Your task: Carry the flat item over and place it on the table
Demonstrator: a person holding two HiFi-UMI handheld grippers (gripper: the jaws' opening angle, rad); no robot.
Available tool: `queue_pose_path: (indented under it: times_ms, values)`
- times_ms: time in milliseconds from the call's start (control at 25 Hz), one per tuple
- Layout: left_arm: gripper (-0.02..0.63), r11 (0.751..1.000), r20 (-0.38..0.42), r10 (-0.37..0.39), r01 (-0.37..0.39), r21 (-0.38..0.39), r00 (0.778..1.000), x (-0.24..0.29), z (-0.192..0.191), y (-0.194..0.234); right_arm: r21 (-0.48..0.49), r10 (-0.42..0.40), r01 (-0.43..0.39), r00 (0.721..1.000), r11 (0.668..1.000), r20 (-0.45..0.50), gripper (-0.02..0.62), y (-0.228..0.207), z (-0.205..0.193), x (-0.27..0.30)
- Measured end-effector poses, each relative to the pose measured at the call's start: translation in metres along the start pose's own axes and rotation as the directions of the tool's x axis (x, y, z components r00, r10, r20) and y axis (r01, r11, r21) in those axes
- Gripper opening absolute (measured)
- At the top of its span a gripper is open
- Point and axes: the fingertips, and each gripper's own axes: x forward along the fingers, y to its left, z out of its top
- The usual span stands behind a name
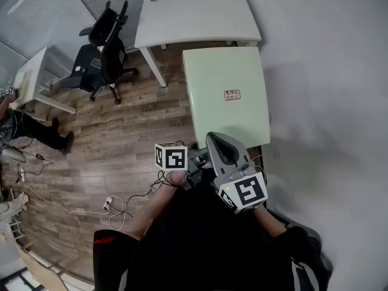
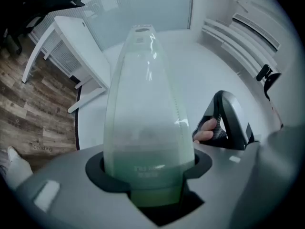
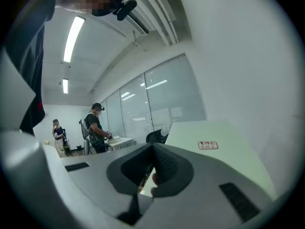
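Pale green board (image 1: 227, 86), white table (image 1: 194, 17), brown plank floor (image 1: 130, 132), black chairs (image 1: 104, 53)

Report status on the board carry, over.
Left gripper, right gripper: both shut on pale green board, near edge. Board held level, not yet on white table ahead. Office chairs left of path.

To your left: black office chair (image 1: 103, 53) beside white desk (image 1: 30, 80) | bystander (image 1: 42, 132) near that desk | cables (image 1: 128, 200) loose on wood floor (image 1: 151, 120)

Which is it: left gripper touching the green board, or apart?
Touching. Left gripper view: the green board sits clamped between the left gripper's fingers, no gap visible.
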Motion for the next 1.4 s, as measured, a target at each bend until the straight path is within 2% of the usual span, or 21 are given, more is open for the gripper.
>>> queue_pose_path:
  times_ms: [480, 760, 1040, 1400]
  values:
    - [0.284, 1.0, 0.033, 0.014, -0.013, -0.012, 0.999, -0.0035, -0.0017, -0.0003, 0.006, 0.035, -0.035, 0.999, 0.999, -0.011, 0.002, 0.0061, -0.0033, -0.0008]
    - [0.284, 1.0, 0.046, -0.007, 0.008, -0.014, 0.999, -0.0018, -0.0031, -0.0028, -0.018, 0.062, -0.062, 0.998, 0.998, -0.013, 0.002, 0.0094, -0.0032, -0.0035]
    - [0.285, 1.0, 0.016, -0.011, 0.011, -0.023, 1.0, -0.0021, -0.0041, -0.0044, 0.034, 0.055, -0.055, 0.998, 0.998, 0.008, 0.002, 0.008, 0.0008, 0.001]
    - [0.285, 1.0, 0.033, 0.002, -0.001, -0.015, 0.999, -0.0005, -0.0039, -0.0071, 0.058, 0.06, -0.06, 0.998, 0.996, 0.01, 0.002, 0.0036, -0.0033, -0.0032]
